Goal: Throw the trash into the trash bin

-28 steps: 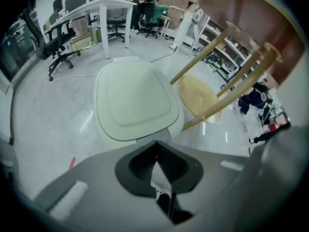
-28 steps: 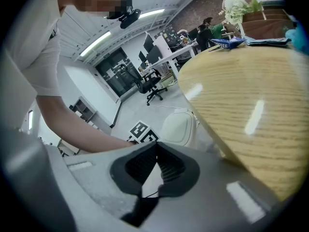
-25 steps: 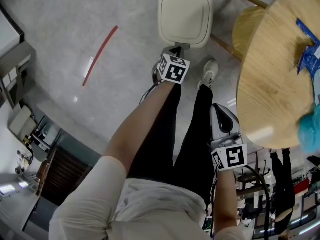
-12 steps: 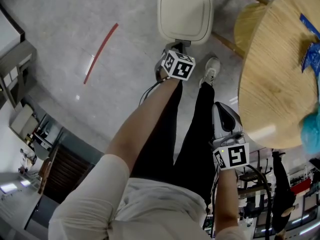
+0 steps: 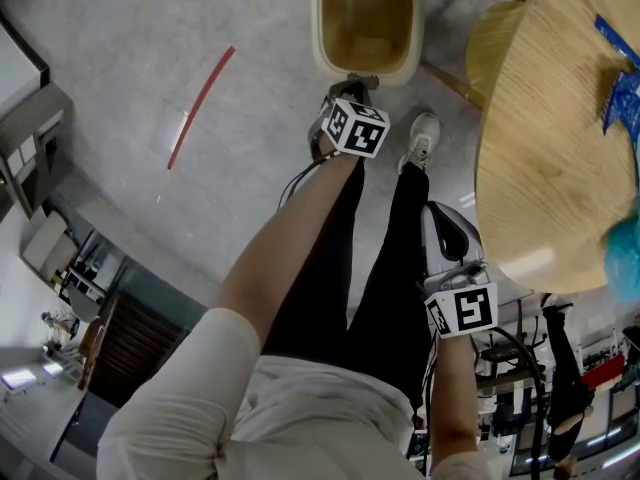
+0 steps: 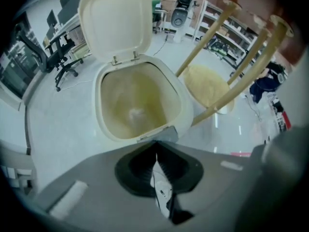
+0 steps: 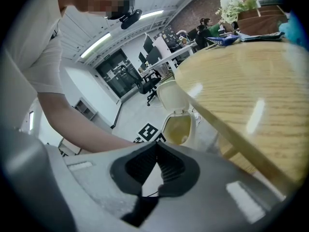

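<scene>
Since half a second ago the trash bin (image 5: 318,18) has opened: its lid was down and now the inside shows. Both tools sit about where they were.

**Head view**
- The bin is open at the top of the frame.
- The left tool (image 5: 350,103) is just at the bin's near edge, marker cube up, pointing steeply down.
- The right tool (image 5: 437,216) is well back from the bin, beside the edge of the round wooden bench (image 5: 540,168).
- A yellow stool (image 5: 495,48) sits between bin and bench.
- A blue packet (image 5: 620,98) lies on the bench, on the side far from the bin.
- Neither tool's jaws show here.

**Left gripper view**
- This view adds the lid (image 6: 116,21), standing upright behind the opening.
- There is a pale lump (image 6: 137,114) on the bin's bottom; I can't tell what it is.
- The left tool's jaws are together, clamped on a thin white trash scrap (image 6: 161,190) with dark print.
- The scrap runs back from the tips toward the camera.
- The tips line up with the bin's near rim. The scrap is not in the bin.

**Right gripper view**
- The right tool's jaws are closed tip to tip with nothing between them.
- Beyond them is the open bin, below the bench edge, with the left tool's marker cube (image 7: 148,132) just beside it.
</scene>
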Tool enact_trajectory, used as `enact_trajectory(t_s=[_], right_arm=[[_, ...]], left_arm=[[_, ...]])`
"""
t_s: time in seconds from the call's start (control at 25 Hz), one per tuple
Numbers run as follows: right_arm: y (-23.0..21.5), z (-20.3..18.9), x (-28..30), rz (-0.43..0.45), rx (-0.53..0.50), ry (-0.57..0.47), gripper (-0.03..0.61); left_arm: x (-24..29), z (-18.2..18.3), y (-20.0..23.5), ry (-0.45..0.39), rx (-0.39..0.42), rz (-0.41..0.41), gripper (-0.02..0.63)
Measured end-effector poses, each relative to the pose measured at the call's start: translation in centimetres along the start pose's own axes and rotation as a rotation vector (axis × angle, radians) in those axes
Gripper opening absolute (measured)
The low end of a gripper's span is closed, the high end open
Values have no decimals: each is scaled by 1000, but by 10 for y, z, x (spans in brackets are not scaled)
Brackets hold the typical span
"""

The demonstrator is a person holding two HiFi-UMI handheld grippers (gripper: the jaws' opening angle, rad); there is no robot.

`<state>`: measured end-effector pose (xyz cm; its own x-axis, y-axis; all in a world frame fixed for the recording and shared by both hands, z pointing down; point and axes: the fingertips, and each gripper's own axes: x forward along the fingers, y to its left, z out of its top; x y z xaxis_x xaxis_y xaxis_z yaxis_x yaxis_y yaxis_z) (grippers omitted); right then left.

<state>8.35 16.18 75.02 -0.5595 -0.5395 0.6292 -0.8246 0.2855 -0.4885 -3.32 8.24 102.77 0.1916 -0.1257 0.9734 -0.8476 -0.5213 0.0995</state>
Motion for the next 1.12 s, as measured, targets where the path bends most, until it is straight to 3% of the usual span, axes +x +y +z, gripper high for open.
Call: enact_trajectory(t_s=[0.52, 1.12], right_arm=[[3, 1, -5, 3, -14, -1, 0], [22, 16, -22, 15, -63, -12, 0]], left_arm=[[-6, 5, 1, 14, -56, -42, 3], [-55, 8, -2, -53, -71, -59, 3]])
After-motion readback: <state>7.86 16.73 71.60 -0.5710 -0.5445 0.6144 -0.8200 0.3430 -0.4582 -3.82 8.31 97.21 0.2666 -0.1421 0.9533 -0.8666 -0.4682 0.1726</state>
